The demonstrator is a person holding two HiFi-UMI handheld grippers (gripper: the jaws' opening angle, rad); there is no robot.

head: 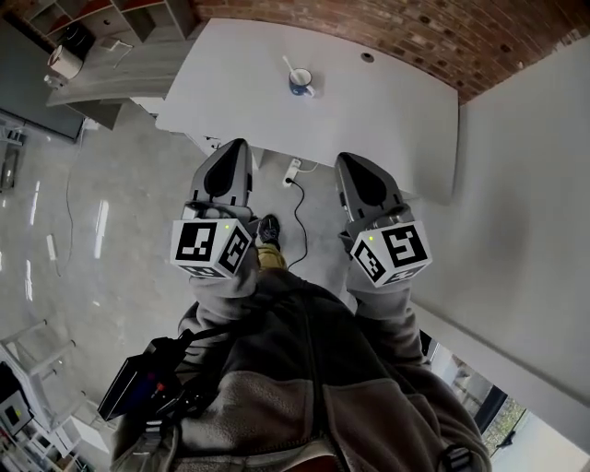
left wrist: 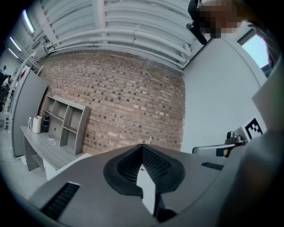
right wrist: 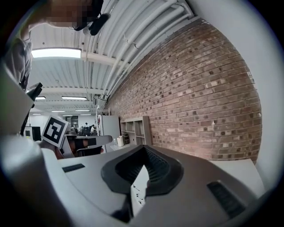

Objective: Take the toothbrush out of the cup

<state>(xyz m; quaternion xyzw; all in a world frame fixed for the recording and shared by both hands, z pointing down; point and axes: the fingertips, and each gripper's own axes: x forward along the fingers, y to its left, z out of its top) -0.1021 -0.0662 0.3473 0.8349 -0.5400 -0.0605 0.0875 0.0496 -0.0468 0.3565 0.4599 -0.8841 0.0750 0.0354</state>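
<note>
In the head view a blue cup (head: pixel 300 83) stands on the white table (head: pixel 387 111) near its far edge. A white toothbrush (head: pixel 289 66) leans out of the cup to the left. Both grippers are held close to the person's body, well short of the table and pointing toward it. The left gripper (head: pixel 230 147) is shut and empty, with its jaws meeting at the tip (left wrist: pixel 143 148). The right gripper (head: pixel 348 161) is also shut and empty (right wrist: pixel 144 148). Neither gripper view shows the cup; both look at the brick wall.
A brick wall (head: pixel 442 37) runs behind the table and a white wall stands at the right. At the far left are a grey shelf unit (head: pixel 111 18) and a counter (head: pixel 92 78). A power strip with its cable (head: pixel 293 175) lies on the floor by the table's near edge.
</note>
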